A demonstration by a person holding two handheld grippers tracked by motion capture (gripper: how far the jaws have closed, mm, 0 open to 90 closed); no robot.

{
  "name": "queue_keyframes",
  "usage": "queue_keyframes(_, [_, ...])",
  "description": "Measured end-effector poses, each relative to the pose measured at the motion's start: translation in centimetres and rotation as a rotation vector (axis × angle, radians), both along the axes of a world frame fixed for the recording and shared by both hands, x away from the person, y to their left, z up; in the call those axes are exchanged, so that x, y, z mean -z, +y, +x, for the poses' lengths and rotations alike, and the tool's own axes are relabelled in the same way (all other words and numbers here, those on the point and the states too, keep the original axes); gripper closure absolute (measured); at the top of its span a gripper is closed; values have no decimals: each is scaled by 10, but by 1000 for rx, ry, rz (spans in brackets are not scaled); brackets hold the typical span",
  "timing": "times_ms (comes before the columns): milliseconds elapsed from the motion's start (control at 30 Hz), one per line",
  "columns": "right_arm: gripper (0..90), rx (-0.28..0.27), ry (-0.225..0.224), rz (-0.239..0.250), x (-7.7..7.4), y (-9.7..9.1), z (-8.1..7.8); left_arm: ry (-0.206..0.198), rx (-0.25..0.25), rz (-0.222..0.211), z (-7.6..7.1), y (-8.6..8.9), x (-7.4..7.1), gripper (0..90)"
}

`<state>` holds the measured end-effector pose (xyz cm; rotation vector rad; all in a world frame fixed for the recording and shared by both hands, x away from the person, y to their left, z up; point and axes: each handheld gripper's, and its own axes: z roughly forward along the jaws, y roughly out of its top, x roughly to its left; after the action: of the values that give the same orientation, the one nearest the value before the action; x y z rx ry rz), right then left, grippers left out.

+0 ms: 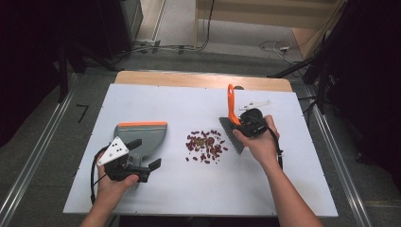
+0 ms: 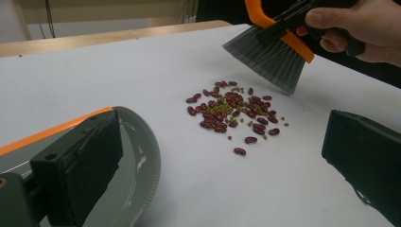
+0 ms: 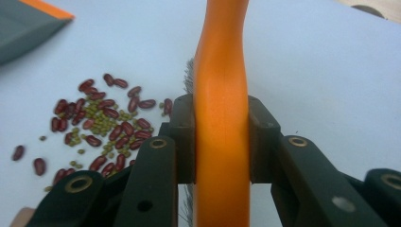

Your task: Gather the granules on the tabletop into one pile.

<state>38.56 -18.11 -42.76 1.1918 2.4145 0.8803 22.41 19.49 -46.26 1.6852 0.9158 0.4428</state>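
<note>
Beans (image 1: 206, 146) lie in a loose heap of dark red and small green ones near the middle of the white table (image 1: 198, 189), between the two tools. To their right, the right gripper (image 1: 242, 124) has its jaws clamped tight on the orange handle of the brush (image 1: 231, 106); the right gripper view shows the pads pressing the handle from both sides. The handle points away toward the far edge, and the grey bristles hang just beside the heap, on its right, slightly above the table as far as I can tell. On the left, the grey dustpan (image 1: 144, 138) with its orange lip sits flat, well apart from the beans, lip toward the far side. The left gripper (image 1: 146, 153) rests at the near end of the dustpan, its jaws spread wide: one lies over the pan, the other over bare table.
</note>
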Motion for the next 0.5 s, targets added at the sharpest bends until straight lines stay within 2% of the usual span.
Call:
queue_keyframes(133, [684, 16, 20, -45, 2, 8, 8, -2, -5, -2, -1, 2, 0, 0])
queue_keyframes(233, [684, 30, 25, -60, 3, 11, 10, -8, -8, -5, -1, 4, -1, 0])
queue_keyframes(500, [685, 24, 22, -116, 6, 27, 15, -7, -4, -1, -2, 1, -1, 0])
